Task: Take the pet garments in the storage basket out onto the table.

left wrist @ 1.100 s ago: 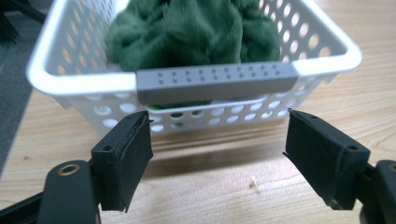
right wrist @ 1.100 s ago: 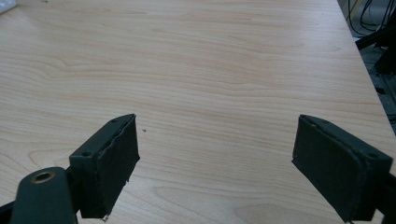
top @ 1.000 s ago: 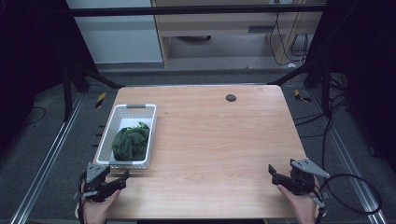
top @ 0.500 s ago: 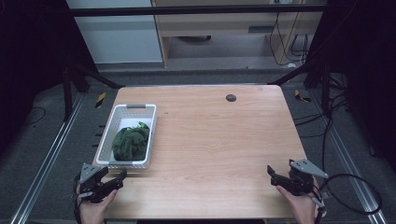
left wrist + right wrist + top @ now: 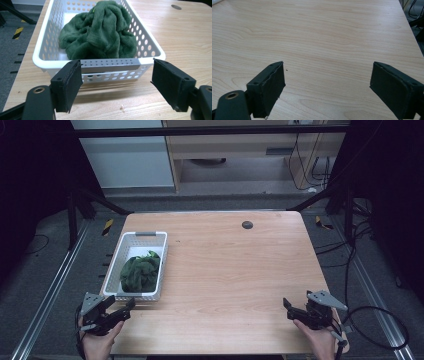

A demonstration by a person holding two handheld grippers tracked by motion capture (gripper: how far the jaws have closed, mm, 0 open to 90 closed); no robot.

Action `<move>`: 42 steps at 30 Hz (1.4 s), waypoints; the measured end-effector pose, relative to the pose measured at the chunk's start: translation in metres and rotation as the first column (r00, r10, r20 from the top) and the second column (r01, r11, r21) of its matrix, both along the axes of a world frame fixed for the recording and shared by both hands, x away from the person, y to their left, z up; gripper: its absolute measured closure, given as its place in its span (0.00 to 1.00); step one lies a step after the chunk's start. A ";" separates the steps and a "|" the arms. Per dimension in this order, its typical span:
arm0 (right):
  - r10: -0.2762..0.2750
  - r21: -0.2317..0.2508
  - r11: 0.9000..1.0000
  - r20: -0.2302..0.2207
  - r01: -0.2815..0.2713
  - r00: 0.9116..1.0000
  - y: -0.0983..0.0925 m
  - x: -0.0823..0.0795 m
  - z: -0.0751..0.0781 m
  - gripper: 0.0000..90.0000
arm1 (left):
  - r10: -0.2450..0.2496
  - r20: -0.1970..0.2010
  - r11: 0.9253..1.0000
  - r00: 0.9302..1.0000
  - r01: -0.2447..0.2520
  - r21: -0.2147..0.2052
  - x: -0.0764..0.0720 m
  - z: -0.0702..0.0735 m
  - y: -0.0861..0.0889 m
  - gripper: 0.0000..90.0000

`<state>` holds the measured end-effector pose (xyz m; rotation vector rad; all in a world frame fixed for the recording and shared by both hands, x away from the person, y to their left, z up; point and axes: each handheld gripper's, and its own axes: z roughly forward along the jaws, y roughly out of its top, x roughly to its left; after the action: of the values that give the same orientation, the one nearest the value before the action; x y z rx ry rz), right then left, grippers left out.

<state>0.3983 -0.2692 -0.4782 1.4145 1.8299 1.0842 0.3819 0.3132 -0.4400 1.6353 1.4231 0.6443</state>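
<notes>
A white perforated basket (image 5: 116, 270) (image 5: 47, 37) stands on the left side of the wooden table, long side running away from me. A crumpled dark green towel (image 5: 140, 272) (image 5: 98, 32) lies inside it. My left gripper (image 5: 119, 314) (image 5: 116, 85) sits just in front of the basket's near end, open, its jaws wide apart with nothing between them. My right gripper (image 5: 289, 308) (image 5: 327, 92) hovers low over bare wood at the table's near right corner, also open and empty.
The wooden table (image 5: 240, 275) has a small dark round cable hole (image 5: 247, 224) (image 5: 176, 7) near its far edge. Dark floor, metal frame rails and cables surround the table. A cabinet stands beyond the far edge.
The left gripper has drifted slightly left and toward me along the near edge. The right gripper has stayed almost still. Basket and towel have not moved.
</notes>
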 end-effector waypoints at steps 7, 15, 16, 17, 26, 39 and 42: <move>0.004 0.003 1.000 -0.004 -0.004 1.000 0.001 0.001 -0.002 0.14 | -0.021 0.012 1.000 1.000 0.021 -0.005 0.002 0.008 -0.001 0.25; 0.011 -0.002 1.000 -0.004 -0.011 1.000 0.002 0.001 -0.002 0.14 | -0.050 0.014 0.999 0.999 0.050 -0.008 0.006 0.016 -0.002 0.25; 0.011 -0.002 1.000 -0.004 -0.011 1.000 0.002 0.001 -0.002 0.14 | -0.052 0.012 0.999 0.999 0.053 -0.011 0.007 0.017 -0.002 0.25; 0.013 -0.005 1.000 -0.002 -0.013 1.000 0.002 0.001 -0.003 0.14 | -0.057 0.010 0.998 0.998 0.057 -0.009 0.007 0.018 -0.002 0.25; 0.013 -0.007 1.000 0.000 -0.013 1.000 0.002 0.002 -0.003 0.14 | -0.043 0.025 0.999 0.999 0.043 -0.012 0.010 0.025 0.003 0.24; 0.025 -0.013 1.000 0.003 -0.024 1.000 0.003 0.002 -0.003 0.14 | -0.056 0.029 0.998 0.998 0.056 -0.008 0.018 0.033 0.003 0.24; 0.027 -0.011 1.000 0.001 -0.027 1.000 0.003 0.002 -0.003 0.14 | -0.058 0.033 0.998 0.998 0.059 -0.008 0.020 0.036 0.003 0.24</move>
<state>0.4004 -0.2664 -0.4814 1.3866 1.8567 1.0866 0.4020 0.3161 -0.4041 1.6459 1.3478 0.6272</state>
